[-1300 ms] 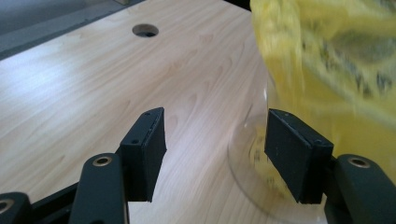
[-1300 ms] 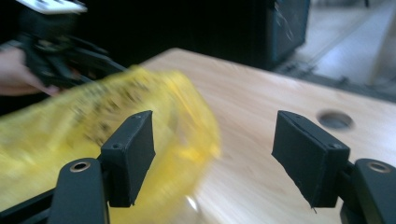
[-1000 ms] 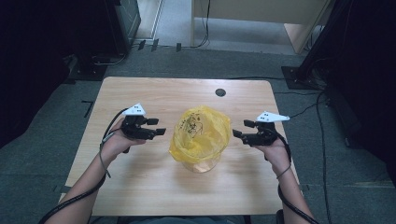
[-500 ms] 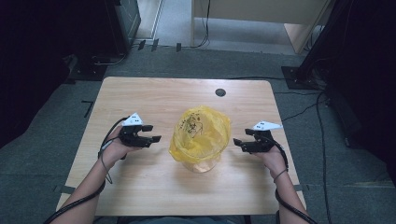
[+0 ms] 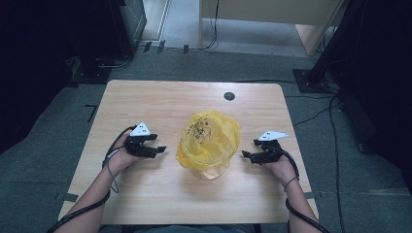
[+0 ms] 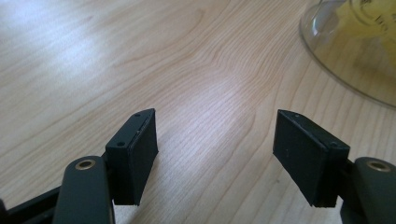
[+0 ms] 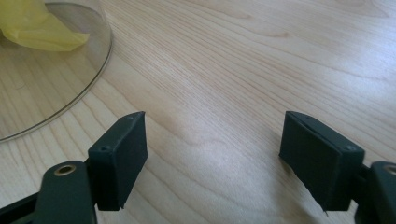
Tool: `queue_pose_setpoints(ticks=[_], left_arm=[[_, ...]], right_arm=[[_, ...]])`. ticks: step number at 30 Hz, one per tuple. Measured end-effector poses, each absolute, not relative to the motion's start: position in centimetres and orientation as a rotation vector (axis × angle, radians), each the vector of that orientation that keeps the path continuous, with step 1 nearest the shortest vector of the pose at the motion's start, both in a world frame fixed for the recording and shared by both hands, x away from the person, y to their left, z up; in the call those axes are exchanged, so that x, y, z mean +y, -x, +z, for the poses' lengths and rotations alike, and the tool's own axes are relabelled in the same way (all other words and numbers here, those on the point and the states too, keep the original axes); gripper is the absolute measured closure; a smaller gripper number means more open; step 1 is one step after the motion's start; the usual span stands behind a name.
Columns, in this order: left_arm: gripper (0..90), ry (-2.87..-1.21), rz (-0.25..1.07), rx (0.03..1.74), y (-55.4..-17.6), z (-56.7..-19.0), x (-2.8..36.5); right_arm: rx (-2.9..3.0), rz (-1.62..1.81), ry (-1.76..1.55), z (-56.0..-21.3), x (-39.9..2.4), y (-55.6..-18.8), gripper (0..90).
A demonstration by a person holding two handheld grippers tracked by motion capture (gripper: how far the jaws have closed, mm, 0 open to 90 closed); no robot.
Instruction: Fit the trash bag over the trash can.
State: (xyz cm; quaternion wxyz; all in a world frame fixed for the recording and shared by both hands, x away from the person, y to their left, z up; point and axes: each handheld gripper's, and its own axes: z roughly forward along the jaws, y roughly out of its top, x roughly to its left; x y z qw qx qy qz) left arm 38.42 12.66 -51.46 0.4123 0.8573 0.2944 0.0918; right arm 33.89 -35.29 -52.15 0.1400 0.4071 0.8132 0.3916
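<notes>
At the left of the wooden bench (image 5: pixel 145 194), the left tool (image 5: pixel 158 148) sits low over the wood in the person's left hand (image 5: pixel 121 156), its tips pointing toward the middle. In the left gripper view its two black pads (image 6: pixel 140 149) stand wide apart with bare wood grain between them and nothing held; the jaws have just been opening further. Just beyond those tips, near but not touching, stands a clear glass container (image 5: pixel 210 171) lined with a yellow plastic bag (image 5: pixel 209 138), whose rim is folded out over the top and hangs down the sides; dark specks lie inside the bag. The container's curved glass foot shows at the upper right of the left gripper view (image 6: pixel 345 60) and at the upper left of the right gripper view (image 7: pixel 51 88), resting flat on the bench. To its right, the right tool (image 5: pixel 247 155) is held in the person's right hand (image 5: pixel 279 167), pointing back toward the container and apart from it. Its pads (image 7: pixel 123 154) are also spread wide, with nothing between them. A small dark round disc (image 5: pixel 229 96) lies near the far edge of the bench.
</notes>
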Motion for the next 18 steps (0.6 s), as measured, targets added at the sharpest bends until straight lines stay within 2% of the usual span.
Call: queue_pose_setpoints(ticks=[9,18], left_arm=[[28.1,-2.174,0.245,0.737,-38.5,-51.7,12.5],[27.9,-2.167,0.248,0.753,-38.6,-51.7,12.6]], right_arm=[[2.357,1.067,-1.104,-52.3,-34.0,-34.1,18.7],[2.360,1.067,-1.108,-52.3,-34.0,-34.1,18.1]])
